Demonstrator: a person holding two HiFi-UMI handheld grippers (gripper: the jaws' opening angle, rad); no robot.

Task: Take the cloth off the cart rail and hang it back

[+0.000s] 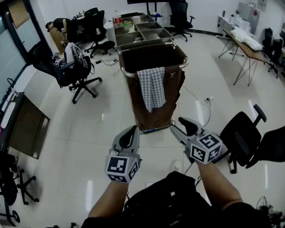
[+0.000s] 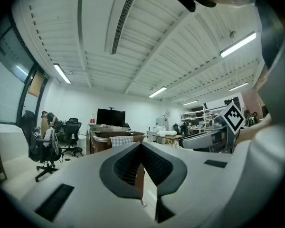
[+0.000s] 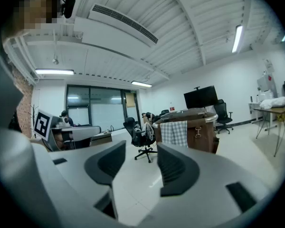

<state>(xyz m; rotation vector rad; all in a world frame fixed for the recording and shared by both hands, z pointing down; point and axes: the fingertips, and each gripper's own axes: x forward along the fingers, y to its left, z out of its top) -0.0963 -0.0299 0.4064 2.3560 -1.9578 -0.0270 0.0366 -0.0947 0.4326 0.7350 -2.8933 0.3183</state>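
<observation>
The cloth (image 1: 151,87) is hanging untouched on the cart rail (image 1: 176,66) at 12 o'clock; left gripper (image 1: 129,133) jaws closed, right gripper (image 1: 183,125) jaws part-open, both empty

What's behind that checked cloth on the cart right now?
The cloth hangs over the cart's front rail, against the brown bag. The stretch of rail and bag front directly behind it is covered, so I can't tell what's there.
</observation>
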